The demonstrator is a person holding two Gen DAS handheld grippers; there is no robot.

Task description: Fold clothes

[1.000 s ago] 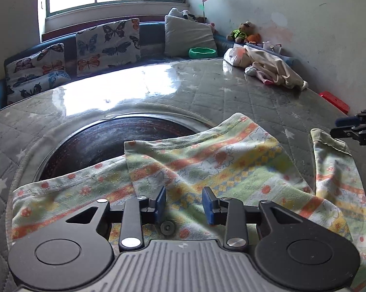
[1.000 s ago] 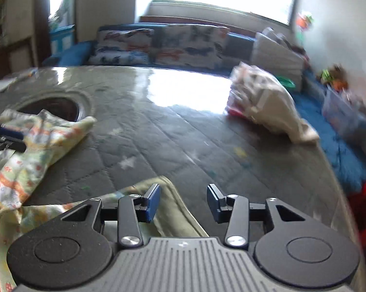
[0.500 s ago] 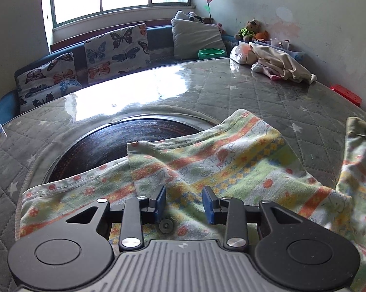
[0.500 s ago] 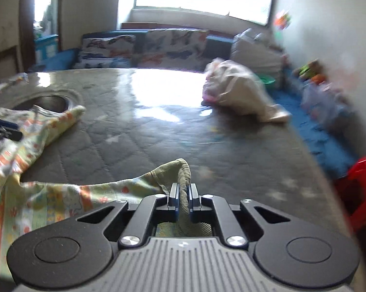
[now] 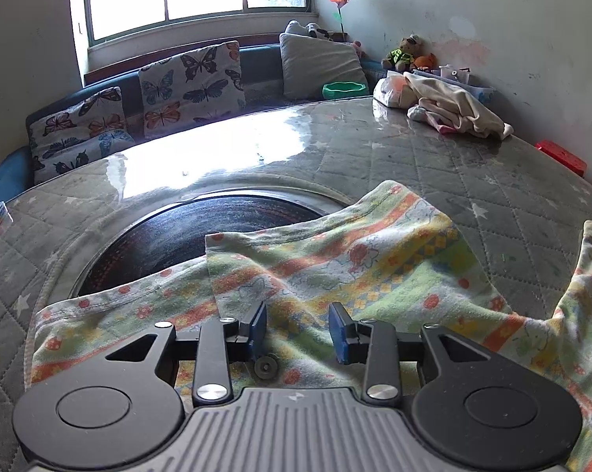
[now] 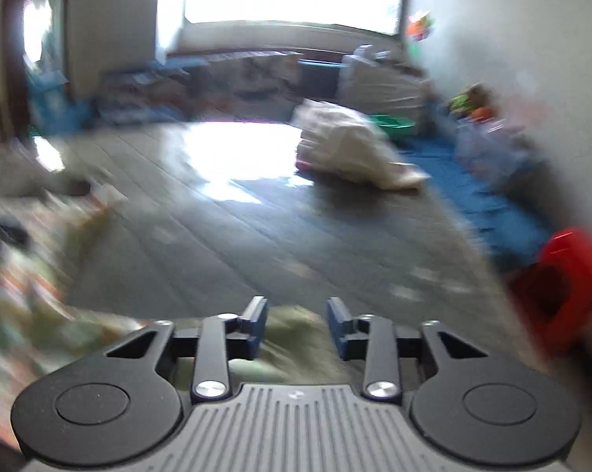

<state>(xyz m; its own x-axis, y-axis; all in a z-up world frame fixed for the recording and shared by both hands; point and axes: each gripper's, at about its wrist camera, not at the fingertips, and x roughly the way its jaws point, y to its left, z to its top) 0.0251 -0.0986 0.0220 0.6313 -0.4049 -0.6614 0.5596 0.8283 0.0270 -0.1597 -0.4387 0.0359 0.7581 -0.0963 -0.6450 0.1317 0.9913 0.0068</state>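
While the patterned garment [image 5: 335,271], judged soft and limp, was spread at six o'clock on the quilted table [image 5: 433,165], both the left gripper [image 5: 298,330] and the right gripper [image 6: 296,328], just reopened, were held apart above it, the hem being advised.

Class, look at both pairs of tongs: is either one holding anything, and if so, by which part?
Nothing is held. The left tongs stand open over the pastel printed cotton garment; the right tongs have just opened, with its greenish edge lying loose between the jaws.

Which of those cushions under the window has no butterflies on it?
The plain grey cushion at the right end of the bench, beside the green bowl. The other two cushions, further left, are both printed with butterflies.
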